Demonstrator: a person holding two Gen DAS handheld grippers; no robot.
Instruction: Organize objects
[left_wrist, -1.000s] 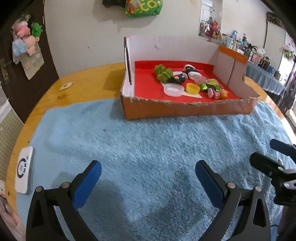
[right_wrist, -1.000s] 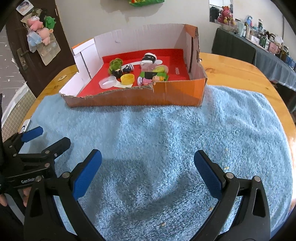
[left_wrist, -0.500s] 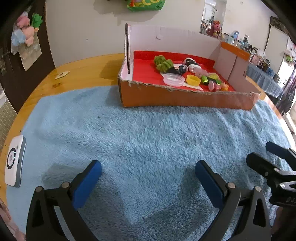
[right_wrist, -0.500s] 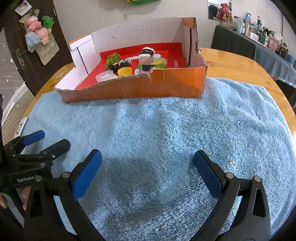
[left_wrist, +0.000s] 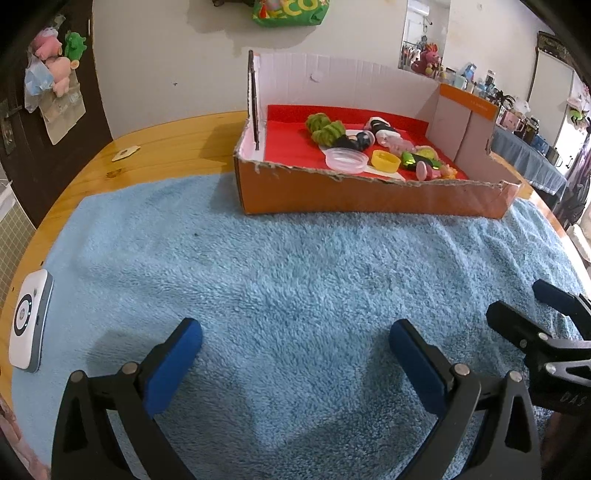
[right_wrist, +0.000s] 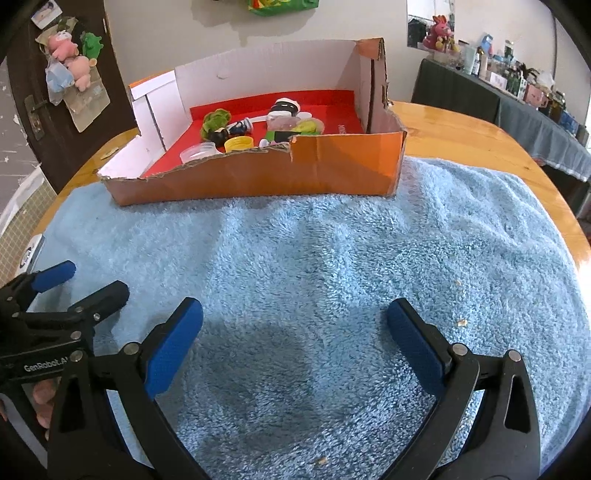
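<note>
Both jaws released, empty: left gripper (left_wrist: 295, 354) and right gripper (right_wrist: 295, 332) hover over the blue towel (left_wrist: 295, 277) on the desk (left_wrist: 166, 144). Small toys (left_wrist: 327, 129) and lids sit in the cardboard box (right_wrist: 258, 177). We judge them light, some slippery; the yellow lid (left_wrist: 385, 161) we'd pinch across its rim.
</note>
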